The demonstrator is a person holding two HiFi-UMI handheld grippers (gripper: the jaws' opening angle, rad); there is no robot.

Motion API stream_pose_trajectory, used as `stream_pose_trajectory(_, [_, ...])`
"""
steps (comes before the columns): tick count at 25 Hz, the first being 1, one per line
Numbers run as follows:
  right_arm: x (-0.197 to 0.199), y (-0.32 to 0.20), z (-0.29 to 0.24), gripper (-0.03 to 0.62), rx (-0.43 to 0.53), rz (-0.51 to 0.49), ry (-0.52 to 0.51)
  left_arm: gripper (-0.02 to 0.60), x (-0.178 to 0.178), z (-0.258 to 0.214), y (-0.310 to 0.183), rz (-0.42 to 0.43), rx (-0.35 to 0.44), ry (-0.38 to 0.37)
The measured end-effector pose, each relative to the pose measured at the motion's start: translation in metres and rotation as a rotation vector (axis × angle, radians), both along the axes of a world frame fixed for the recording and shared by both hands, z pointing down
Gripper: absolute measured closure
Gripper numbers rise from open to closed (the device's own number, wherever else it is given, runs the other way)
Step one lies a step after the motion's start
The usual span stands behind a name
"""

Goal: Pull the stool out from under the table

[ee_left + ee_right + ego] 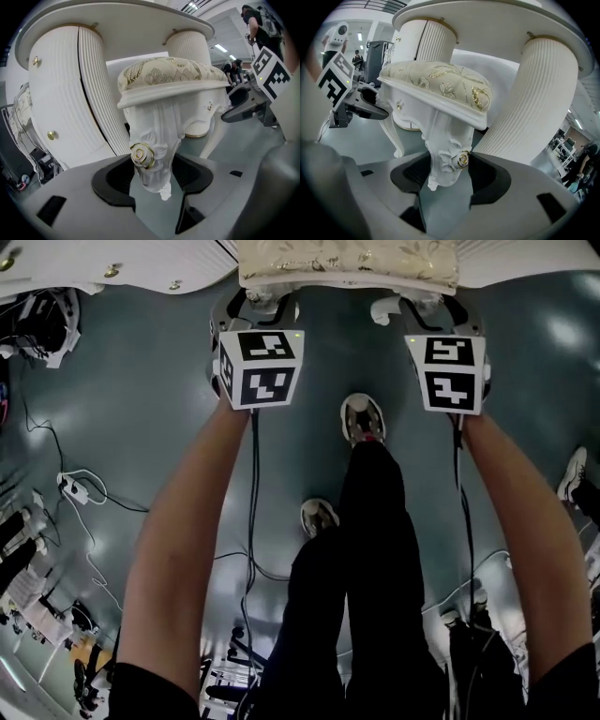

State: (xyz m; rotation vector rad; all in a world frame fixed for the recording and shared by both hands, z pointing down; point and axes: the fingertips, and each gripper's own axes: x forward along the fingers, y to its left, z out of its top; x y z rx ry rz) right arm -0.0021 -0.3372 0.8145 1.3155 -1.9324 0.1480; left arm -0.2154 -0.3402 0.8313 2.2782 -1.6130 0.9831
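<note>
The white carved stool (pixel 347 263) with a cream, gold-embroidered cushion stands at the edge of the white table (pixel 112 263). In the left gripper view one front leg (pixel 152 154), with a gold rose on it, sits between the black pads (pixel 115 176), and my left gripper (pixel 154 176) is shut on it. The right gripper view shows the other front leg (pixel 445 159) clamped the same way in my right gripper (pixel 445 176). Seen from the head view, both grippers (pixel 258 306) (pixel 427 307) reach forward side by side under the seat.
Fluted white table pedestals (pixel 70 93) (pixel 534 103) stand close on either side of the stool. My shoes (pixel 363 418) are on the grey floor just behind the grippers. Cables (pixel 75 488) and equipment (pixel 37 324) lie to the left. People (pixel 255 18) stand far off.
</note>
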Motion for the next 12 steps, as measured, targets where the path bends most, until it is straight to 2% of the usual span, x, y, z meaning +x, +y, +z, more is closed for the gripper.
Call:
stream_pose_trajectory(4, [-0.001, 0.047, 0.017, 0.341, -0.016, 0.006, -0.007, 0.321, -0.001, 0.014, 0.045, 0.024, -0.016, -0.014])
stream_pose_trajectory(12, [-0.002, 0.097, 0.019, 0.342, -0.062, 0.0, -0.004, 0.324, -0.002, 0.016, 0.098, 0.032, -0.078, -0.01])
